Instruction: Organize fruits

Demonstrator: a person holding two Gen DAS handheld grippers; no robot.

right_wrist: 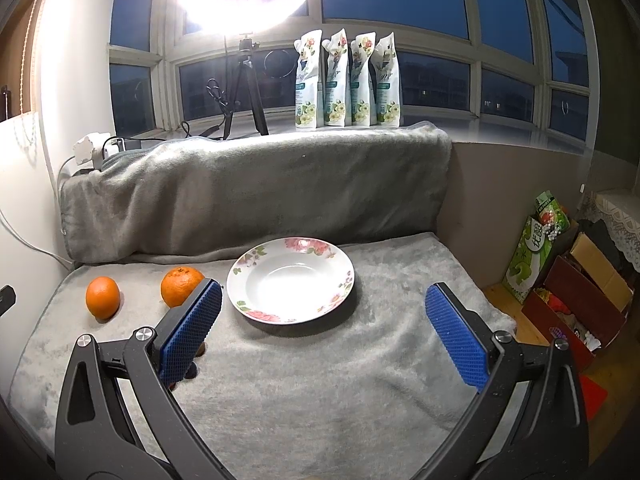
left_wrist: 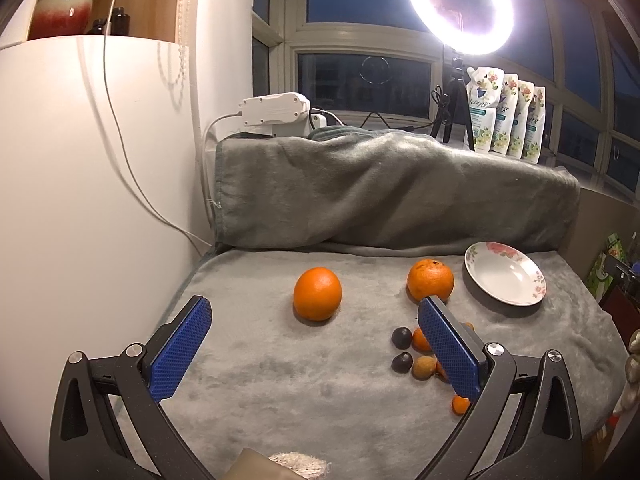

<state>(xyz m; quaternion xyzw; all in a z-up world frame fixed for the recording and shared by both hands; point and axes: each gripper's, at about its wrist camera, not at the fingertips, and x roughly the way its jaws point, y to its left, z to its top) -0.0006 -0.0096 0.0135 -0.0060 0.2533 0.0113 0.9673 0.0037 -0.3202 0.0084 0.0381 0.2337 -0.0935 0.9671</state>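
Note:
Two oranges lie on the grey blanket: a smooth one [left_wrist: 317,293] [right_wrist: 103,297] and a speckled one [left_wrist: 431,280] [right_wrist: 180,286] beside a white floral plate [left_wrist: 516,292] [right_wrist: 248,292], which is empty. Several small fruits sit in front of the speckled orange: two dark ones [left_wrist: 401,337], a brown one [left_wrist: 424,367] and small orange ones [left_wrist: 460,405], partly hidden by my left gripper's right finger. My left gripper [left_wrist: 316,318] is open and empty, above the blanket in front of the smooth orange. My right gripper [right_wrist: 324,306] is open and empty, just in front of the plate.
A blanket-covered ledge [left_wrist: 380,184] rises behind the fruit. A white cabinet [left_wrist: 80,200] with a cable stands at the left. A ring light on a tripod [right_wrist: 244,0] and several refill pouches [right_wrist: 348,80] stand on the windowsill. Boxes [right_wrist: 572,292] sit on the floor at the right.

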